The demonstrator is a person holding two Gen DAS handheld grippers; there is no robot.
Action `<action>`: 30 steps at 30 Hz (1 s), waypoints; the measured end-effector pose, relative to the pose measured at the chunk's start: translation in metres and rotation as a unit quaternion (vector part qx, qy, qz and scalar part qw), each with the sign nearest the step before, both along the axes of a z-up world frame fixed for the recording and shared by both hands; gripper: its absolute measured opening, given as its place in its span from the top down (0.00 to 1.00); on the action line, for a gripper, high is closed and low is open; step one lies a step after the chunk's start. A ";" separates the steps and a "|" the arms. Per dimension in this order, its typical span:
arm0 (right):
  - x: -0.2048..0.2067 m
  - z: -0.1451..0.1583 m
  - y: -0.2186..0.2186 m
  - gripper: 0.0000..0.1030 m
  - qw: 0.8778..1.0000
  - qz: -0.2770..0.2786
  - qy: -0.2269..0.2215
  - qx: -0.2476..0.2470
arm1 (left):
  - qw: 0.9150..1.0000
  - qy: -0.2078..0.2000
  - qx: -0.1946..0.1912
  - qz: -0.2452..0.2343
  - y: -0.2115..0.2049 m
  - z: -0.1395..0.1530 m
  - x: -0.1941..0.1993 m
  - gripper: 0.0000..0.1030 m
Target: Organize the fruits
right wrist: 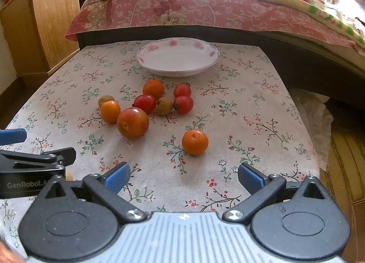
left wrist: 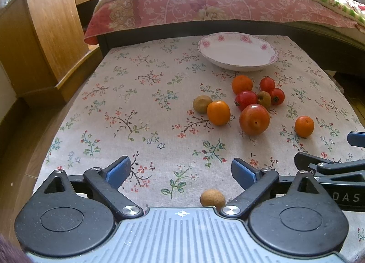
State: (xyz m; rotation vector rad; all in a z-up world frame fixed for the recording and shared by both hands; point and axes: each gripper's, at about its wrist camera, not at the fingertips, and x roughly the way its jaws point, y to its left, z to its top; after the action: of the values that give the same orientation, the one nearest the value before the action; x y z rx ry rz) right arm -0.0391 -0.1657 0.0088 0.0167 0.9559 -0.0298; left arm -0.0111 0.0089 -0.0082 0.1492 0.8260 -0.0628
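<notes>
"GenRobot" lettering on left gripper (side-on).

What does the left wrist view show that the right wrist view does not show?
Only the left wrist view shows clearly a small tan fruit just ahead of the open left tongs. Only the right wrist view shows crumpled clear plastic beside the table. Both show the empty floral plate, the fruit cluster with the big red-orange fruit, and the lone orange fruit. The right tongs are open.
</notes>
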 end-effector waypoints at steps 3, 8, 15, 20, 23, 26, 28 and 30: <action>0.000 0.000 0.000 0.01 1.000 0.000 0.000 0.000 | 1.000 0.000 0.000 0.000 0.000 0.000 0.000 0.06; 0.000 0.000 0.001 0.01 1.000 0.000 0.000 0.000 | 1.000 0.000 0.000 0.000 0.000 0.000 0.000 0.06; -0.001 -0.001 0.001 0.01 1.000 0.000 0.000 0.000 | 1.000 0.000 0.000 0.000 0.000 0.000 0.000 0.07; -0.001 -0.001 0.001 0.01 1.000 0.000 0.000 0.000 | 1.000 0.000 -0.001 0.000 0.000 0.000 0.000 0.07; -0.002 -0.002 0.002 0.01 1.000 0.001 0.001 0.001 | 1.000 0.001 -0.001 0.000 0.000 -0.001 -0.001 0.08; -0.003 -0.004 0.005 0.01 1.000 0.003 0.003 0.000 | 1.000 0.003 -0.004 -0.001 0.000 -0.003 -0.004 0.09; -0.003 -0.005 0.006 0.01 1.000 0.005 0.006 0.001 | 1.000 0.005 -0.003 -0.001 0.000 -0.004 -0.005 0.09; -0.002 -0.006 0.005 0.01 1.000 0.006 0.009 0.004 | 1.000 0.005 -0.002 -0.002 0.001 -0.004 -0.004 0.09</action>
State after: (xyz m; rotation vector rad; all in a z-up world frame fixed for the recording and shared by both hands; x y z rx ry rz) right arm -0.0408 -0.1610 0.0030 0.0174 0.9732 -0.0157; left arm -0.0153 0.0094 -0.0126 0.1476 0.8365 -0.0685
